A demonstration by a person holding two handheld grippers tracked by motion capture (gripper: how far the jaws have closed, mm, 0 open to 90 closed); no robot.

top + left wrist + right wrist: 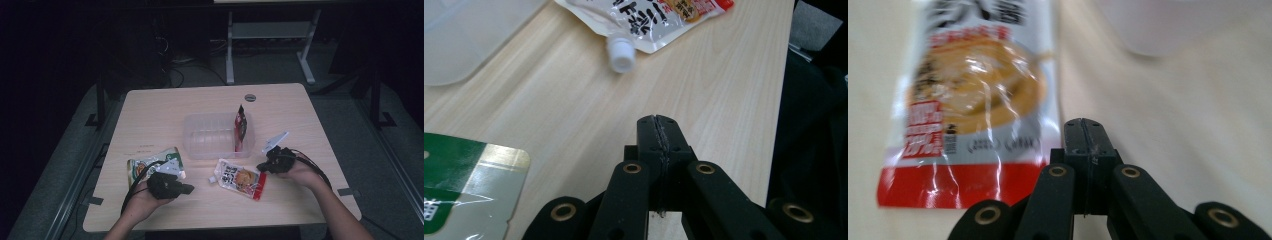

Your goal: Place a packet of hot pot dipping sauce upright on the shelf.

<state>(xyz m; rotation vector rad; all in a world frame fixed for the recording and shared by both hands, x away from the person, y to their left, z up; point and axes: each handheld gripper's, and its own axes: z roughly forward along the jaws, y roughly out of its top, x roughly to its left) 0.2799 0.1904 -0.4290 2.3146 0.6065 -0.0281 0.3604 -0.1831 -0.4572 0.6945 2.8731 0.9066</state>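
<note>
A white spouted pouch point(240, 178) with a red bottom edge lies flat on the wooden table point(150, 115), between my two grippers. My left gripper point(188, 189) sits to its left, jaws shut with nothing between them, over the lower edge of a green snack packet point(155, 165). In the left gripper view the shut jaws point(658, 122) point toward the pouch's white cap point(621, 52), well short of it. My right gripper point(261, 166) is just right of the pouch, also shut and empty. In the right gripper view its tips point(1084, 127) hover beside the pouch point(973, 100).
A clear plastic container point(200, 142) stands mid-table behind the pouch, with a red packet point(240, 127) upright against its right wall. The table's front edge runs close under both hands. Desk legs and cables fill the dark floor beyond.
</note>
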